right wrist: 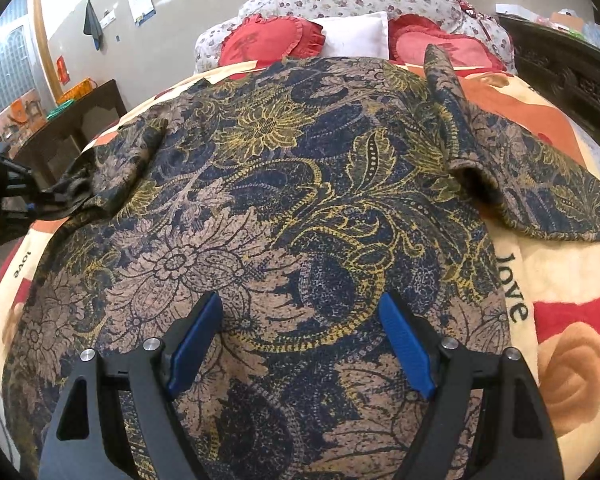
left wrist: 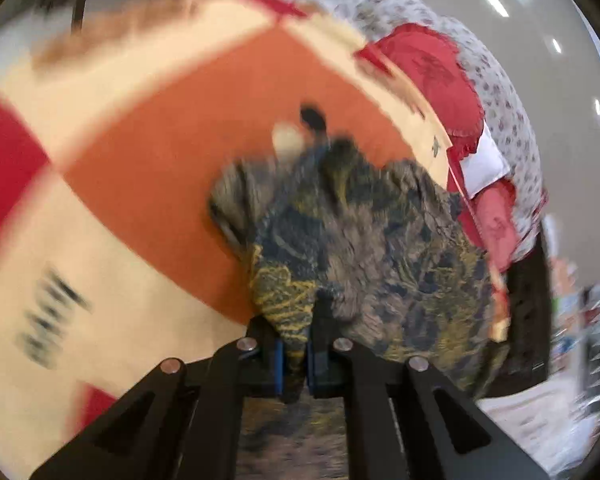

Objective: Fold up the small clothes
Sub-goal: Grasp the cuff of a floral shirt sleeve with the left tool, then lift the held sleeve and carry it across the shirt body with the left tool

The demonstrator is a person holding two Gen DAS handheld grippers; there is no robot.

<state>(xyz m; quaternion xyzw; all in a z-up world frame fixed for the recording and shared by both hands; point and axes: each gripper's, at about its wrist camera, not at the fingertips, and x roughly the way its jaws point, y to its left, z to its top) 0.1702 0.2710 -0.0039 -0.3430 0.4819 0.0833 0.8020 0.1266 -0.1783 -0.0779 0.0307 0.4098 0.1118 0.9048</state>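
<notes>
A garment (right wrist: pixel 300 184) with a dark blue, tan and yellow flower print lies spread over the bedspread (right wrist: pixel 560 288). One sleeve (right wrist: pixel 540 184) sticks out to the right. My right gripper (right wrist: pixel 300 344) hovers open over the near part of the garment, with nothing between its blue pads. At the far left of the right wrist view, my left gripper (right wrist: pixel 32 204) pinches the garment's left edge. The blurred left wrist view shows the left gripper (left wrist: pixel 294 356) shut on a bunched fold of the garment (left wrist: pixel 380 248), above the orange and cream bedspread (left wrist: pixel 160 160).
Two red heart cushions (right wrist: pixel 272 40) and a white pillow (right wrist: pixel 356 36) lie at the head of the bed against a flowered quilt. A dark wooden table (right wrist: pixel 80 120) stands left of the bed and dark carved furniture (right wrist: pixel 572 76) right of it.
</notes>
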